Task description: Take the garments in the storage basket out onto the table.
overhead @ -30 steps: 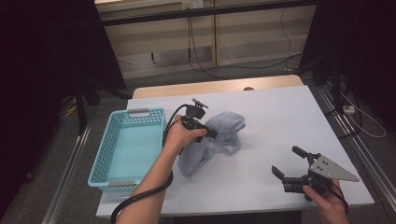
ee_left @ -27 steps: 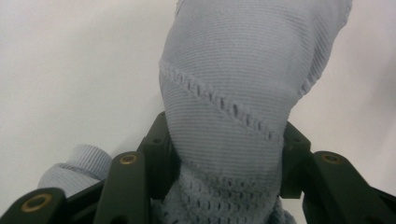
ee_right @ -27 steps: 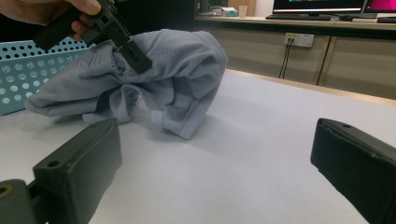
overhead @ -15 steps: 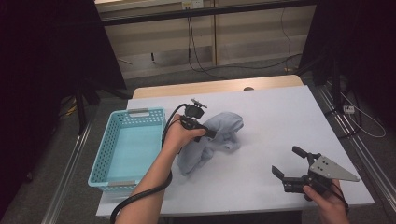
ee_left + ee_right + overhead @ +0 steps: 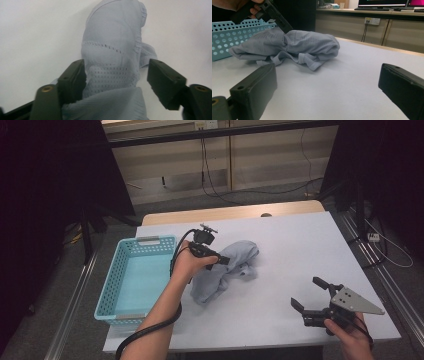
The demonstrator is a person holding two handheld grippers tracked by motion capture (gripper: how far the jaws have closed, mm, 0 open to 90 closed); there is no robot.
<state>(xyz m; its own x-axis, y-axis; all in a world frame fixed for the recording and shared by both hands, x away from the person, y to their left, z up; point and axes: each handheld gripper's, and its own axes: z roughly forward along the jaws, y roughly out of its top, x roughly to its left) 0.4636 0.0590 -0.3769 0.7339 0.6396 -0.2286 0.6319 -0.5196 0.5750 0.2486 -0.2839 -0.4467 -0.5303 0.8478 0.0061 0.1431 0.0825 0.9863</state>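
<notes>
- At 9 o'clock on the table (image 5: 300, 250), my blue basket (image 5: 116, 285) has nothing in it.
- My left gripper (image 5: 226, 262) has just been loosening; the grey garment (image 5: 235, 262), mid-table, sits between unclamped jaws.
- At 5 o'clock, my right gripper (image 5: 309, 293) is spread wide, holding nothing.

My arms were bare to the elbow. Both tongs were black: the left tongs (image 5: 223, 260) trailed a thick black cable, and the right tongs (image 5: 310, 295) carried a grey three-cornered plate. Their blocky matte jaws had small brass-ringed screw holes.
</notes>
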